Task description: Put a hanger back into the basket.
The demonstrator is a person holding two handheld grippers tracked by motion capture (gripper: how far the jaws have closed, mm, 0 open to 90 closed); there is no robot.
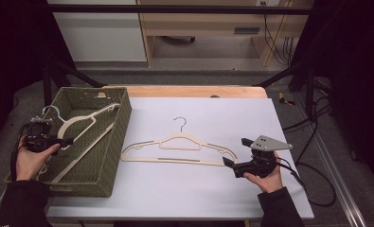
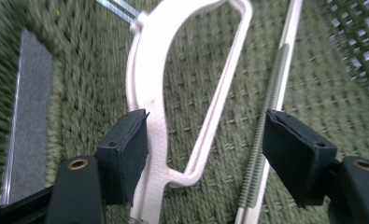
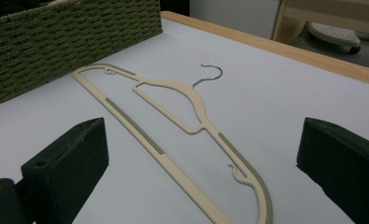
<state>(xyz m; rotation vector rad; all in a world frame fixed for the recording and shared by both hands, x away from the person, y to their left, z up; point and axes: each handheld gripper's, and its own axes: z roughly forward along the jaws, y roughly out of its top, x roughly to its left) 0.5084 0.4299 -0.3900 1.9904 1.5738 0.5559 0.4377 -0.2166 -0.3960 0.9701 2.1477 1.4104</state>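
Both tongs [image 2: 205, 154] straddle hanger [image 2: 149, 84].

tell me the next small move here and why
Probably ease the right gripper forward to close on the cream hanger lying flat on the table: its jaws stand open just short of the hanger's end, while the other hanger already sits in the basket.

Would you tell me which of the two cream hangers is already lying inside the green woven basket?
The hanger in the basket, between the left gripper's open jaws. The other hanger lies flat on the table.
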